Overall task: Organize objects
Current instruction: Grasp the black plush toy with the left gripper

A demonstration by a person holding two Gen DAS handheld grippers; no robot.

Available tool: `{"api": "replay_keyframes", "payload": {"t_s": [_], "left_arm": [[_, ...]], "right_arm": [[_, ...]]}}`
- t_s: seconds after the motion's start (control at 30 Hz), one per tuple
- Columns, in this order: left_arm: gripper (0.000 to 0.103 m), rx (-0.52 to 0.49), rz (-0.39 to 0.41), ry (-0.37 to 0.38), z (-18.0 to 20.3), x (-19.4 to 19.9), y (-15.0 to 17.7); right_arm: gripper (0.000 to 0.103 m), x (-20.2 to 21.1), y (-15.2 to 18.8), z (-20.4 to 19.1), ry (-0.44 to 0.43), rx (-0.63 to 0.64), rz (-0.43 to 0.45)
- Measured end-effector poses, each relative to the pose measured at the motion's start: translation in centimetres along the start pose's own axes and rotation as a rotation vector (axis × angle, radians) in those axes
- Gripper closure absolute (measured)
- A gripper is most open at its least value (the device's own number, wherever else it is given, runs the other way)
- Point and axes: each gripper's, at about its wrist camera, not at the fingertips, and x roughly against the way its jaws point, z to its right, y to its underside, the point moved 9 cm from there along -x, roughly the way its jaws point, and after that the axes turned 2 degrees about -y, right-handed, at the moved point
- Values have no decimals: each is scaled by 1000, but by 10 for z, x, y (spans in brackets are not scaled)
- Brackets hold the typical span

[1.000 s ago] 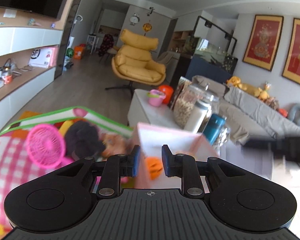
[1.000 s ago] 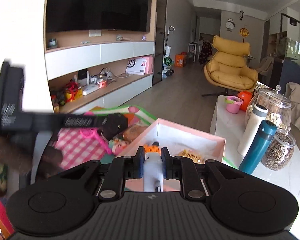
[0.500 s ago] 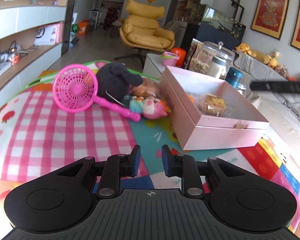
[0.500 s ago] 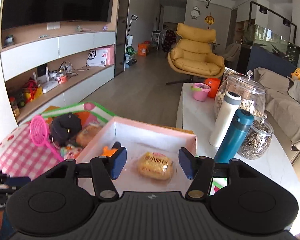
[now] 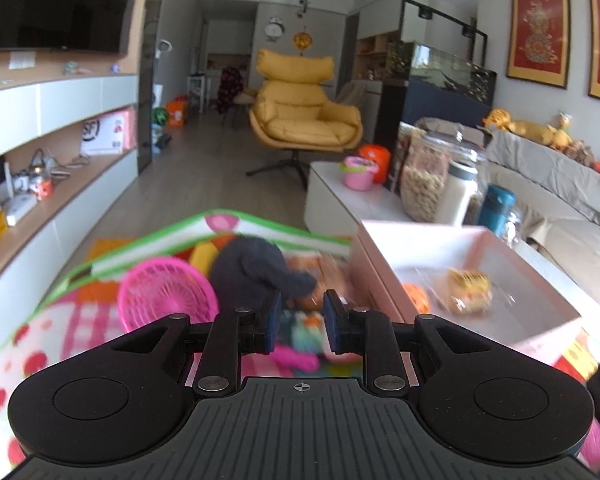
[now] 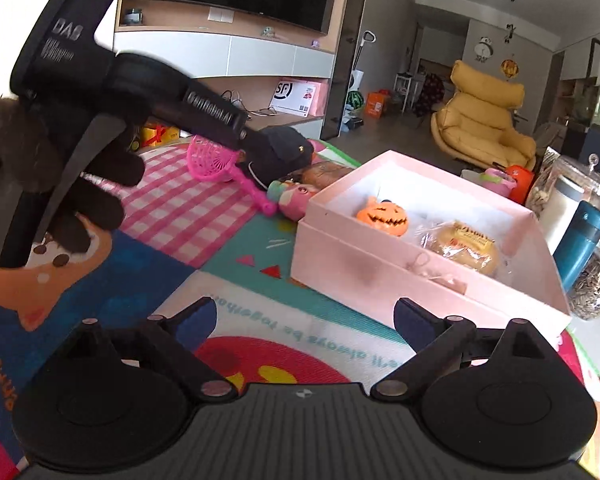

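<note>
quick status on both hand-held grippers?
Left hand-held gripper: narrow gap, nothing between the jaws.
Right hand-held gripper: jaws have just been opening, now wide open, empty.

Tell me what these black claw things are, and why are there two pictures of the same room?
They are two grabbers that a person holds, one in each hand, each with a camera looking along its fingers, so you get two pictures. The left grabber is nearly closed on nothing, near a pink net. The right grabber has just opened wide and is empty. On the play mat sits a pink box with a toy pumpkin and a wrapped bun inside.
</note>
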Motion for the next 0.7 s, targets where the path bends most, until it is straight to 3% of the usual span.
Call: {"api": "replay_keyframes", "payload": {"t_s": [0.07, 0.13, 0.2, 0.4, 0.5, 0.6, 0.7], "left_arm": [[78, 53, -19, -17, -11, -13, -17], [78, 133, -72, -10, -23, -33, -34], [78, 158, -146, -32, -33, -55, -47], [74, -32, -382, -74, -29, -100, -43], [69, -93, -387, -90, -24, -104, -41], [65, -78, -408, -97, -21, -112, -42], [44, -110, -477, -152, -22, -121, -36]], "right_arm": [[6, 0, 2, -2, -26, 4, -1], [0, 0, 2, -3, -49, -4, 5], [0, -1, 3, -2, -60, -15, -1], [0, -1, 3, 4, -92, -56, -3], [0, 0, 4, 4, -104, -58, -12], [0, -2, 5, 3, -115, -56, -25], [0, -3, 6, 3, -116, -59, -33]]}}
